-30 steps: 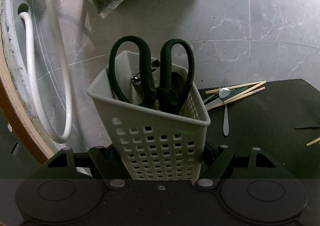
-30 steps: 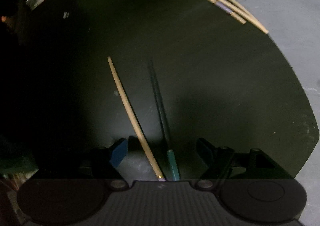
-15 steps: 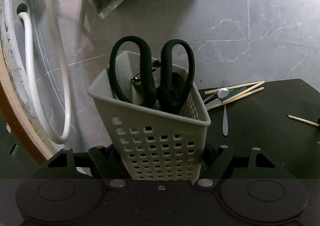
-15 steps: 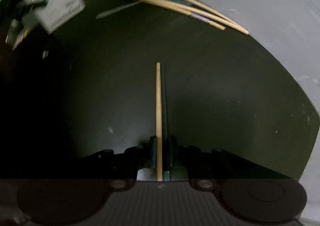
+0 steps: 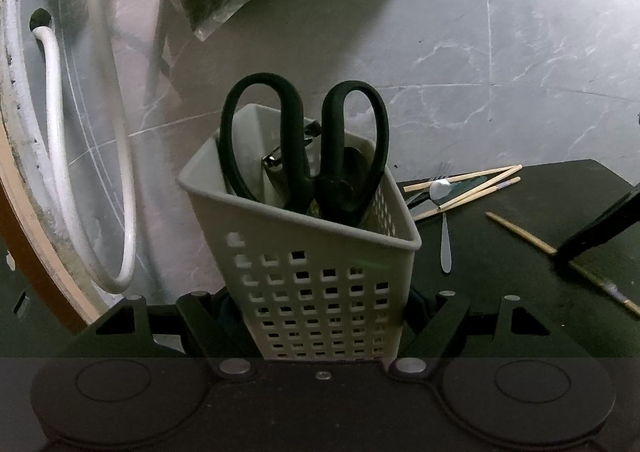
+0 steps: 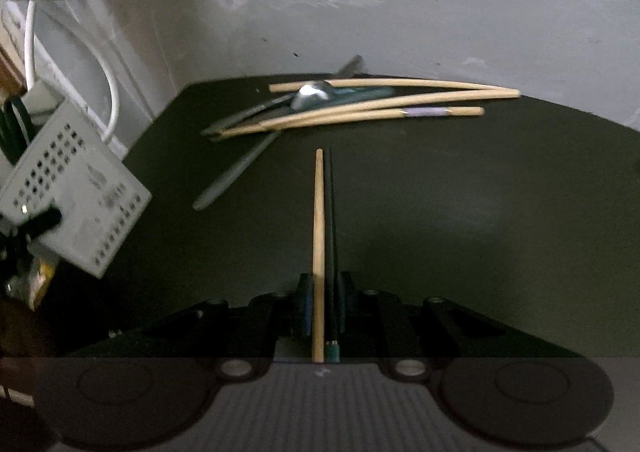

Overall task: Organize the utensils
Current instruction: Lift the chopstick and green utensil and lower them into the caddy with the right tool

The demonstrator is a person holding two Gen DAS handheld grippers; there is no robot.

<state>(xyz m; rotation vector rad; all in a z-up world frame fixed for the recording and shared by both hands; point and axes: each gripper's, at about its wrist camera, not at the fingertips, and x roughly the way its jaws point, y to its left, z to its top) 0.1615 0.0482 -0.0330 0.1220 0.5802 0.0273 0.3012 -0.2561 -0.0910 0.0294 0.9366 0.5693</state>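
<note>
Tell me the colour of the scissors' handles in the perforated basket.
Black scissor handles, clearest in the left wrist view.

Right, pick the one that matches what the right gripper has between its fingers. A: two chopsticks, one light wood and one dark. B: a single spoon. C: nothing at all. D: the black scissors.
A: in the right wrist view the right gripper is shut on a light wooden chopstick and a dark chopstick lying side by side, pointing forward over the dark mat.
</note>
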